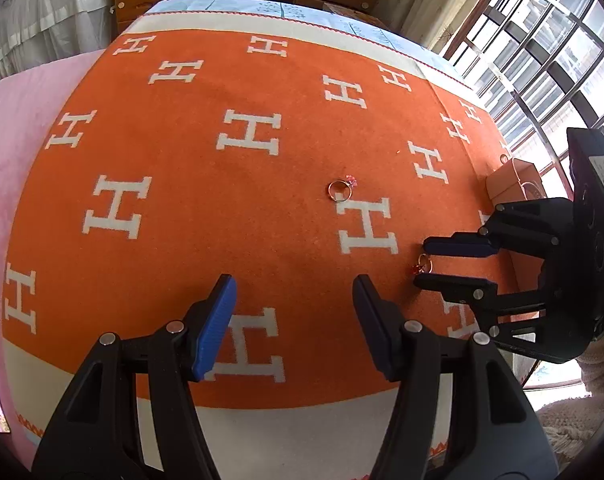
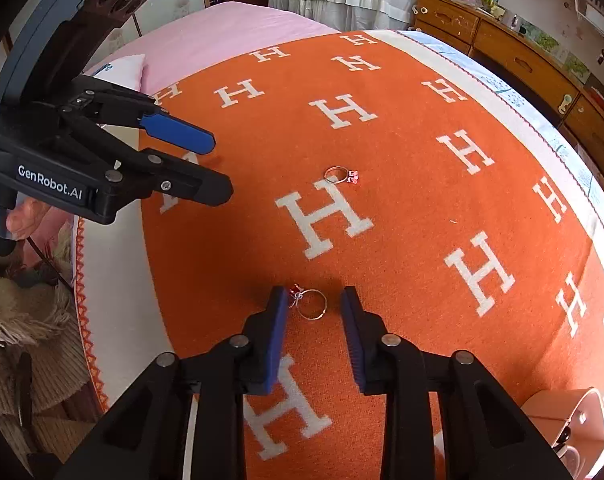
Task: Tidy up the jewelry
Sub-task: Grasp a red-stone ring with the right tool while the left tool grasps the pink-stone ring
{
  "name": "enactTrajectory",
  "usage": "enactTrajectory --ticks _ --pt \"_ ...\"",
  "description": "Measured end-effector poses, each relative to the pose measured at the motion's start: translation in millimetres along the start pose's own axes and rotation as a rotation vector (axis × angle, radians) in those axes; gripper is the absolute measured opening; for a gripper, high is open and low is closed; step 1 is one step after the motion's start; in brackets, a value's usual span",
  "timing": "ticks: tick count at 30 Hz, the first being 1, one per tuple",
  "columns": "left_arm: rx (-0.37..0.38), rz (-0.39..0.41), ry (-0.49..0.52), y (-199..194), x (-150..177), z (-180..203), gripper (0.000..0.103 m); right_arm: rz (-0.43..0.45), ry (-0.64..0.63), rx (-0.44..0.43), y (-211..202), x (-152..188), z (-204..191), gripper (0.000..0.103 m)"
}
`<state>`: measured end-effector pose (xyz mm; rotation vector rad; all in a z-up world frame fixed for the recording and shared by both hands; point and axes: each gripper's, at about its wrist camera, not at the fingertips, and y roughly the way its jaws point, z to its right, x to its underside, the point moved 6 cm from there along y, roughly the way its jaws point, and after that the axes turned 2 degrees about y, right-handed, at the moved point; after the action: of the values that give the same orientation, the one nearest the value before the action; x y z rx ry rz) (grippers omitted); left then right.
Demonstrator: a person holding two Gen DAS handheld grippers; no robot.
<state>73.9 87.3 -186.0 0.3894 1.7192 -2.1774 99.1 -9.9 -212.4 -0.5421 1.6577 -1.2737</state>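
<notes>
Two thin rings lie on an orange blanket [image 2: 402,152] patterned with white H letters. One ring with a red stone [image 2: 312,305] [image 1: 422,265] rests on the blanket between the jaws of my right gripper [image 2: 314,294] [image 1: 421,263]. Its stone sits against the left pad, while a gap shows at the right pad. The other ring, with a pink-red stone [image 2: 338,175] [image 1: 340,190], lies free farther out. My left gripper [image 1: 293,284] [image 2: 217,166] hovers open over the blanket with nothing between its fingers.
A small orange box [image 1: 514,184] [image 2: 566,420] stands on the blanket's edge beyond the right gripper. A pink bedsheet [image 2: 237,28] lies beside the blanket. A wooden dresser [image 2: 522,60] and a window [image 1: 542,40] border the bed.
</notes>
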Motion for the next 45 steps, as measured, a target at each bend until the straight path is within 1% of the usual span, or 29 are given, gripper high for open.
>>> enactTrajectory --ticks 1,5,8,11,14,19,21,22,23,26,30,33,35,38,45 --pt "-0.002 0.002 0.003 0 0 0 0.057 0.000 0.000 0.000 0 0 0 0.020" --pt "-0.009 0.003 0.024 1 -1 3 0.057 0.004 0.009 0.002 -2 1 1 0.020" --pt "-0.016 0.001 0.063 3 -6 8 0.057 0.016 0.047 0.004 -5 1 4 0.020" --pt "-0.031 0.004 0.126 8 -16 15 0.057 0.050 0.119 0.011 -13 0 13 0.020" --pt "-0.046 0.017 0.214 13 -28 26 0.057 0.093 0.217 0.012 -25 2 25 0.020" --pt "-0.019 0.031 0.377 28 -42 45 0.057 0.153 0.321 0.008 -45 10 38 0.020" --pt "-0.013 0.035 0.413 34 -46 50 0.051 0.170 0.346 0.003 -52 14 40 0.020" --pt "-0.005 0.032 0.423 38 -47 51 0.045 0.179 0.356 0.004 -55 17 40 0.020" --pt "0.004 0.027 0.431 40 -49 53 0.041 0.186 0.365 0.006 -58 19 41 0.020" --pt "-0.009 0.020 0.453 48 -51 54 0.035 0.201 0.388 0.001 -63 25 40 0.020" --pt "-0.005 0.021 0.466 53 -55 53 0.032 0.220 0.401 -0.003 -69 30 40 0.020" --pt "0.001 0.024 0.471 54 -57 52 0.027 0.225 0.409 -0.009 -70 30 40 0.020" --pt "-0.001 0.028 0.468 54 -58 50 0.020 0.228 0.416 -0.010 -70 30 41 0.020" --pt "-0.004 0.036 0.456 53 -59 48 0.013 0.235 0.427 -0.013 -69 30 43 0.020" --pt "-0.019 0.046 0.438 53 -59 51 0.013 0.250 0.457 -0.012 -73 35 45 0.020"
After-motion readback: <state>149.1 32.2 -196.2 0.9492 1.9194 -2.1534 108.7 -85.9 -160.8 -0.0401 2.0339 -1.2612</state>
